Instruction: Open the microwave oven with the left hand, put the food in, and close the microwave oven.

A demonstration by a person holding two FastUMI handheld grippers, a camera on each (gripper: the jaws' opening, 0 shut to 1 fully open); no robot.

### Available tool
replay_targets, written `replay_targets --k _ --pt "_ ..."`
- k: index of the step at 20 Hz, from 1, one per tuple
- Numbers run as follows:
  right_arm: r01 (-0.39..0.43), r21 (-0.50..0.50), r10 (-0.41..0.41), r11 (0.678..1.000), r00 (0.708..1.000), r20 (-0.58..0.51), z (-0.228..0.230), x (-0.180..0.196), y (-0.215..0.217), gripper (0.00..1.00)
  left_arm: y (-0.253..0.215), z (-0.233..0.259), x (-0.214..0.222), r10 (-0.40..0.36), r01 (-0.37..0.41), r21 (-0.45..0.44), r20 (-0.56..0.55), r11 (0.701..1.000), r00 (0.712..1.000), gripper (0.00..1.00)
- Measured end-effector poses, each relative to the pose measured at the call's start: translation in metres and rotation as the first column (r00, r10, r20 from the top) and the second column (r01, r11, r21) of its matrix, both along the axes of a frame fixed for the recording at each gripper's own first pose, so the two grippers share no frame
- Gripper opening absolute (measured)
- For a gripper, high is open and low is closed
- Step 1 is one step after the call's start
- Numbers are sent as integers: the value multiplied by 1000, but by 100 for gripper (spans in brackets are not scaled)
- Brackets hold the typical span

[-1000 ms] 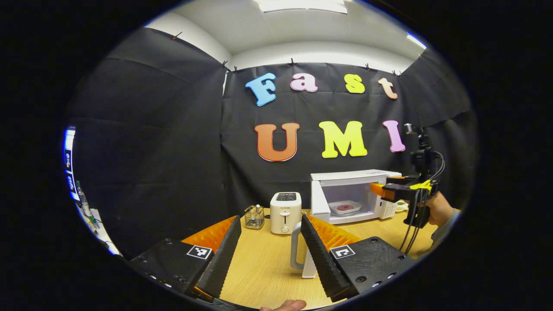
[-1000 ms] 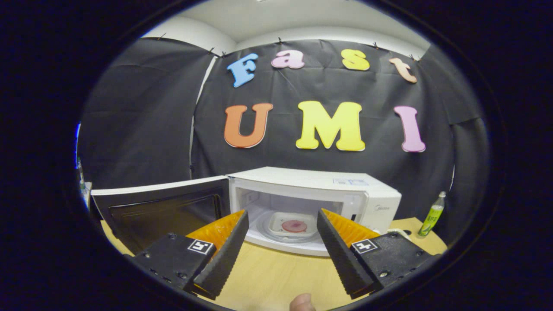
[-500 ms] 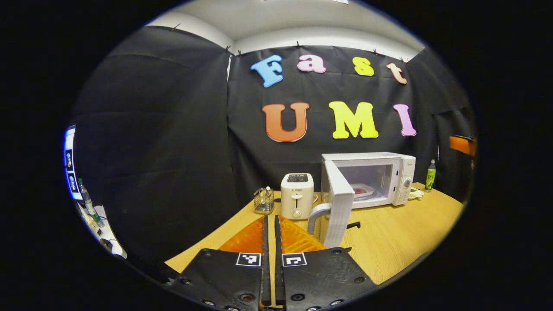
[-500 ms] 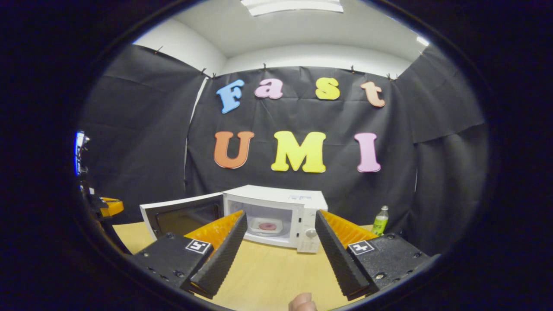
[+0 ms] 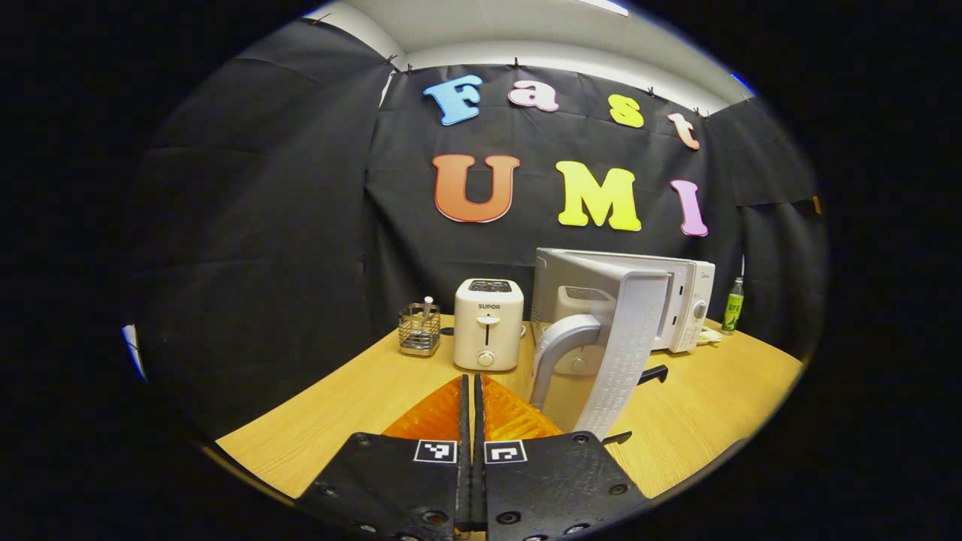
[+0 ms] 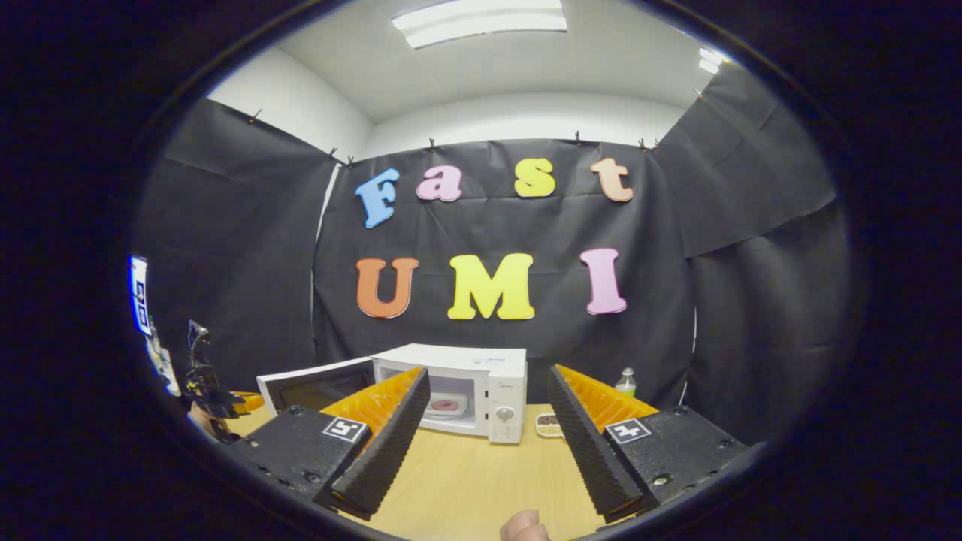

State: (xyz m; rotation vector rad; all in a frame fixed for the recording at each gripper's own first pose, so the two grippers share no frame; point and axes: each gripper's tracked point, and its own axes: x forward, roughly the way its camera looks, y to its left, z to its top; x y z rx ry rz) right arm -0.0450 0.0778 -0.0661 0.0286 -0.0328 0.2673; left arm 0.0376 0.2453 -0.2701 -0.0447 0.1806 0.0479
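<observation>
The white microwave (image 6: 492,376) stands at the back of the wooden table (image 6: 481,481) with its door (image 6: 316,385) swung open to the left. A white plate with a pink piece of food (image 6: 445,406) lies inside. My right gripper (image 6: 488,376) is open and empty, well back from the oven. In the left gripper view, the door's outer face (image 5: 627,338) and its grey handle (image 5: 560,349) are close ahead and hide the cavity. My left gripper (image 5: 472,385) is shut on nothing, just short of the handle, a little to its left. The left gripper (image 6: 214,398) also appears far left in the right gripper view.
A white toaster (image 5: 488,323) and a wire basket (image 5: 418,330) stand left of the microwave. A green bottle (image 6: 624,382) is at the back right, and a small dish (image 6: 549,424) lies by the oven's front right corner. A thumb (image 6: 526,526) shows at the bottom edge.
My left gripper has gone from open to shut and come round to face the door's outer side. My right gripper has drawn back from the microwave, leaving the plate inside.
</observation>
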Motion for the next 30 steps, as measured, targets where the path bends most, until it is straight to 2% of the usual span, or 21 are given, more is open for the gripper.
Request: replay_targets --k 2,3,4,5,7,8,9,10,11,12,14,17,18,19,20,21,24,25,27,28,30 --pt "5 8 -5 1000 1000 2 3 -8 -9 96 -6 -15 7 -18 18 8 -23 1000 1000 0" --pt "11 10 -11 1000 1000 9 7 -11 -14 100 -7 -17 8 -12 13 21 -19 1000 1000 0" --pt "17 13 -18 1000 1000 21 12 -13 -20 100 -10 -17 8 -18 19 23 -18 1000 1000 11" --pt "27 14 -28 1000 999 30 13 -15 -25 100 -17 -18 6 -36 36 7 -11 999 999 0" --pt "38 17 -39 999 998 41 14 -18 -32 100 -40 -11 3 -81 81 -18 12 997 997 0" --pt "37 21 -38 999 998 44 13 -20 -33 96 -48 -8 6 -98 98 -23 24 995 995 0" --pt "32 29 -34 999 998 54 15 -22 -32 96 -56 -5 7 -115 116 -22 32 993 993 0" --pt "27 31 -29 999 998 55 15 -24 -33 100 -66 -3 9 -134 134 -18 34 991 990 0" --pt "26 32 -27 999 998 54 12 -24 -35 96 -76 -1 12 -158 159 -14 37 987 987 0" --pt "26 32 -28 999 998 54 11 -25 -38 100 -88 2 14 -189 189 -11 43 982 981 0" --pt "34 45 -37 998 998 59 13 -27 -43 100 -116 10 18 -275 278 -36 70 960 959 0" --pt "16 70 -21 997 997 72 16 -30 -46 100 -158 11 26 -430 437 -77 95 896 898 0" --pt "15 74 -20 997 997 71 16 -31 -49 96 -169 10 30 -467 474 -79 92 877 879 0" --pt "19 76 -25 997 997 72 16 -30 -53 96 -180 9 36 -500 506 -78 89 859 862 0" --pt "27 76 -33 997 997 74 17 -30 -56 100 -193 8 41 -531 537 -80 82 840 843 0" --pt "36 76 -42 996 996 76 16 -29 -60 100 -203 7 47 -553 558 -78 75 826 829 0" --pt "58 73 -63 996 996 70 12 -25 -66 100 -233 5 70 -582 584 -63 55 809 812 0" --pt "60 71 -65 996 996 63 9 -24 -67 96 -243 3 75 -588 590 -68 50 804 807 0" --pt "66 71 -70 995 996 53 6 -20 -70 95 -264 5 83 -607 608 -83 47 789 794 0" --pt "66 74 -70 995 996 50 4 -20 -72 100 -272 6 88 -608 610 -78 47 789 793 0" --pt "67 79 -70 995 997 41 -1 -16 -74 100 -290 9 101 -607 609 -74 48 789 793 0"
